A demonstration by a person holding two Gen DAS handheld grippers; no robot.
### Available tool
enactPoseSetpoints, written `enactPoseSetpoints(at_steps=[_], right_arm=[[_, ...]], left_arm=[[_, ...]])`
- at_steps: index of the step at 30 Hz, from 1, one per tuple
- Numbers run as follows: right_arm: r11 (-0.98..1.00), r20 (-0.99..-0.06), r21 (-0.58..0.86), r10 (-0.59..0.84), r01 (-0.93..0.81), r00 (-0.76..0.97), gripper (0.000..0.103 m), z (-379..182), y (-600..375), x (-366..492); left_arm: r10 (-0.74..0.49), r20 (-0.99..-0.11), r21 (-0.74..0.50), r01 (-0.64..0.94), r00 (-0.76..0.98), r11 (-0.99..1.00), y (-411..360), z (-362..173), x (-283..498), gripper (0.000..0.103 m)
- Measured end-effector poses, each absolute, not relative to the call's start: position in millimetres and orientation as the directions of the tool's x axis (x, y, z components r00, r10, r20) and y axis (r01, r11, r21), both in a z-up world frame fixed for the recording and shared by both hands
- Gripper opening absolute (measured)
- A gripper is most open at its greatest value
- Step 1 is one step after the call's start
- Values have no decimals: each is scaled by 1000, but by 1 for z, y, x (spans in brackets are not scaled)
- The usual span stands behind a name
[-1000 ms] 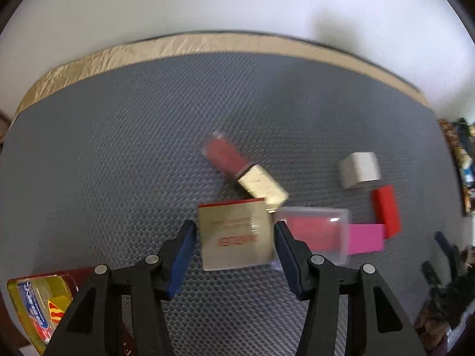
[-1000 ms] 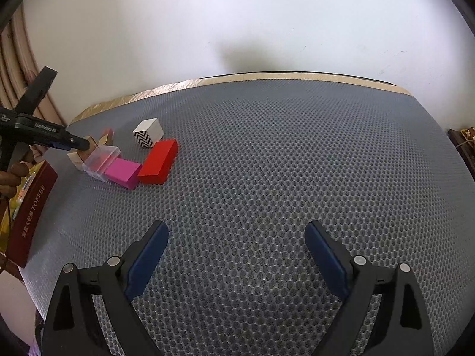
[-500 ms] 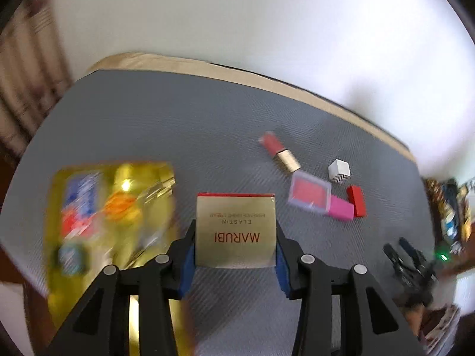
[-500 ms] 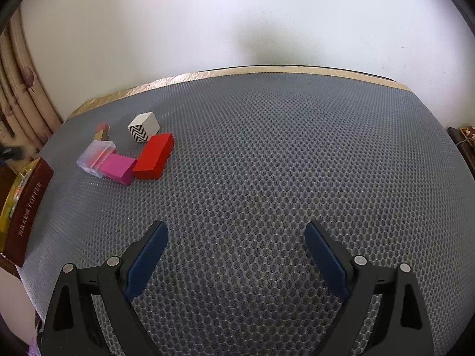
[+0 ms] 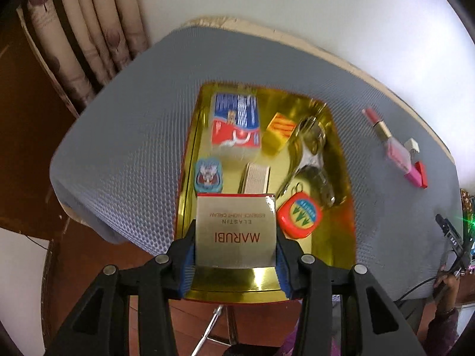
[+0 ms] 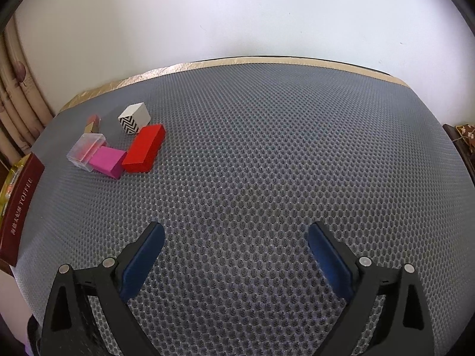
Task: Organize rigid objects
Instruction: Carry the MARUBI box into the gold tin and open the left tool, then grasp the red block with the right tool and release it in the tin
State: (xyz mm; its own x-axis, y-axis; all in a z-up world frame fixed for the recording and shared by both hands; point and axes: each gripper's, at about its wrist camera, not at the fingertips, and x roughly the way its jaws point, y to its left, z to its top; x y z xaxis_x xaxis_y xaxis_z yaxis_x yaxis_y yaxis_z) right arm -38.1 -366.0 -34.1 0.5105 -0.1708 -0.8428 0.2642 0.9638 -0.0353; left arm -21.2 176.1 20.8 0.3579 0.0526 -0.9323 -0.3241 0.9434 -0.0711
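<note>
The left gripper [image 5: 236, 238] clamps a silver MARUBI carton [image 5: 234, 230] above the gold tin tray [image 5: 341, 237]; the right gripper [image 6: 236, 247] is opening, nothing between its jaws.

Non-task surroundings. The grey mesh mat [image 5: 133, 124] lies beneath and ahead of your left gripper [image 5: 236, 231]. The white wall [image 5: 297, 6] rises beyond its far edge. A pleated patterned curtain [image 5: 98, 29] hangs ahead and to the left, with a dark wooden panel [image 5: 29, 118] further left. Red-brown flooring [image 5: 261, 314] and a slanted metal rod [image 5: 207, 329] show below the gripper. A black cable [image 5: 415, 290] and a small green light [image 5: 466, 218] sit to its lower right. Ahead of your right gripper [image 6: 236, 231], whose jaws are opening over bare mat, a gold edging strip [image 6: 267, 60] borders the mat's far side. A flowered cloth [image 6: 467, 132] lies at far right.
</note>
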Motion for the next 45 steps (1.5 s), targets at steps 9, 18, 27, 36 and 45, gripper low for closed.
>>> enactPoseSetpoints(at_steps=[9, 18, 27, 36, 45], right_arm=[[965, -849, -54, -180, 258, 497, 99, -40, -361, -29], [966, -849, -46, -172, 254, 500, 101, -41, -362, -28], [988, -830, 36, -55, 151, 554, 102, -28, -351, -38], [994, -826, -31, 31, -101, 563, 101, -21, -288, -2], [986, -875, 130, 64, 106, 480, 64, -20, -320, 64]], left_arm=[[98, -940, -12, -320, 327, 947, 176, -10, -20, 46], [242, -914, 115, -365, 325, 924, 165, -6, -26, 50], [198, -841, -12, -383, 504, 924, 159, 42, -56, 52], [34, -796, -151, -253, 604, 956, 104, 32, -82, 52], [22, -818, -68, -136, 575, 988, 56, 7, -78, 53]])
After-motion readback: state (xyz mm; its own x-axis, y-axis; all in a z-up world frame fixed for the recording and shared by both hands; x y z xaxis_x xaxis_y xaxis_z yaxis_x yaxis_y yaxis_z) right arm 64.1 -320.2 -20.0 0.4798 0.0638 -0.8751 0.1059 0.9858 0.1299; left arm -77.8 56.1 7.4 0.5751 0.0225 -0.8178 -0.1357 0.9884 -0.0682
